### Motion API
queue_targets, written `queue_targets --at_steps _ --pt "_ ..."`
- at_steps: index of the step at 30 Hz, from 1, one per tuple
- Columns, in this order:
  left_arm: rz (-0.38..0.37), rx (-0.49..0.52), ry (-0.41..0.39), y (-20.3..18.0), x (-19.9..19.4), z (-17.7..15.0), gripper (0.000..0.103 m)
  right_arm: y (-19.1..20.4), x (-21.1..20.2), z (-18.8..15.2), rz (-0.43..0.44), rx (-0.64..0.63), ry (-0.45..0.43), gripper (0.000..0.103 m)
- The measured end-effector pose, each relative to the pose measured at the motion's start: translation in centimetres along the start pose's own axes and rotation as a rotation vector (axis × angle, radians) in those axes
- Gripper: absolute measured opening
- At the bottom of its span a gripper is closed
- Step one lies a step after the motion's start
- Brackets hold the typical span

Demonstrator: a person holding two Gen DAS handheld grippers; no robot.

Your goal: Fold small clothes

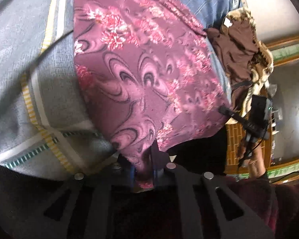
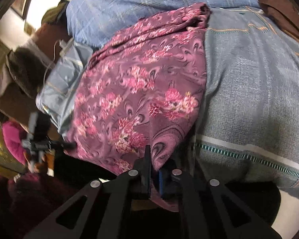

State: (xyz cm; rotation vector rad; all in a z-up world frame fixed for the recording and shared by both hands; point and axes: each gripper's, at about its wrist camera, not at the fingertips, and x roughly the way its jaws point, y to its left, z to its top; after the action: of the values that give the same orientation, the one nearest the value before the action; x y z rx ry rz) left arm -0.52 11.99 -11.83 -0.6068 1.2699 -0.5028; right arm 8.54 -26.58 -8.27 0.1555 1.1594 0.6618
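The purple floral cloth [image 1: 141,75] lay spread across a grey-blue checked bedcover [image 1: 14,63], its near hem hanging toward both cameras and its far end bunched in soft ridges at about one o'clock in the right wrist view. It looked thin, limp and light, a fabric that would drape and sag rather than hold a crease, and probably a little slick, so a pinch taken right at a hem corner seemed the surest hold. The left tool [image 1: 147,165] was closed on a tuck of that near edge at six o'clock in its own view, the cloth running down between the two fingers. The right tool [image 2: 154,177] was likewise clamped on the neighbouring corner, the fabric squeezed between a black finger and a blue-padded one. In the left wrist view the right tool appeared again at four o'clock, at the cloth's edge; in the right wrist view the left one showed at eight o'clock, blurred. With both near corners held, the sensible judgement was that the fold was only starting, and that the corners would need carrying together over the far end, kept taut so the middle did not slump. Beyond the cloth, a brown garment with a furry trim [image 1: 241,45] lay heaped at two o'clock, just beside the cloth's far side.
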Motion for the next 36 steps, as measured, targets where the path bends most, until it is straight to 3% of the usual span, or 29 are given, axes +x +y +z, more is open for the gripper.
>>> queue_targets --at_steps 4,9,12,15,21,22,24,25,26,28,29,30,33,36 --pt "-0.090 -0.050 -0.052 -0.4 -2.0 0.5 0.008 1.0 -1.2 0.1 0.057 -0.022 -0.021 0.004" --pt "-0.179 0.004 -0.152 -3.0 -6.2 1.2 0.007 0.6 -4.2 1.3 0.212 0.058 -0.122 0.004" --pt "-0.160 0.021 -0.197 -3.4 -7.8 1.9 0.007 0.4 -4.9 2.0 0.286 0.097 -0.162 0.004" --pt "-0.136 -0.001 -0.189 -2.5 -7.2 2.7 0.007 0.6 -4.4 2.4 0.240 0.080 -0.149 0.004" --pt "-0.121 -0.054 -0.085 -1.2 -3.4 3.5 0.008 -1.5 -1.0 1.0 0.126 0.114 -0.024 0.009" --pt "-0.115 -0.049 -0.077 -1.3 -3.3 3.4 0.009 -1.7 -0.7 0.8 0.129 0.124 -0.012 0.009" --pt "-0.104 -0.057 -0.047 -1.1 -2.7 3.4 0.027 -2.0 0.0 0.2 0.118 0.135 0.009 0.009" --pt "-0.102 -0.070 -0.034 -1.0 -2.4 3.4 0.042 -2.1 0.3 0.0 0.111 0.134 0.023 0.009" --pt "-0.102 -0.084 -0.031 -0.8 -2.1 3.4 0.044 -2.2 0.5 -0.2 0.105 0.131 0.039 0.009" --pt "-0.101 -0.090 -0.032 -0.7 -1.9 3.3 0.040 -2.0 0.6 -0.5 0.094 0.110 0.063 0.005" --pt "-0.103 -0.086 -0.036 -0.7 -1.8 3.3 0.017 -1.7 0.5 -0.7 0.079 0.083 0.069 0.004" --pt "-0.103 -0.078 -0.038 -0.7 -1.8 3.3 0.007 -1.3 0.3 -0.8 0.065 0.051 0.075 0.004" --pt "-0.106 -0.070 -0.059 -1.2 -2.5 3.4 0.003 -0.7 -0.8 -0.4 0.109 0.049 0.037 0.004" --pt "-0.143 -0.063 -0.103 -2.2 -4.1 3.8 0.003 -0.5 -3.0 1.1 0.220 0.098 -0.046 0.004"
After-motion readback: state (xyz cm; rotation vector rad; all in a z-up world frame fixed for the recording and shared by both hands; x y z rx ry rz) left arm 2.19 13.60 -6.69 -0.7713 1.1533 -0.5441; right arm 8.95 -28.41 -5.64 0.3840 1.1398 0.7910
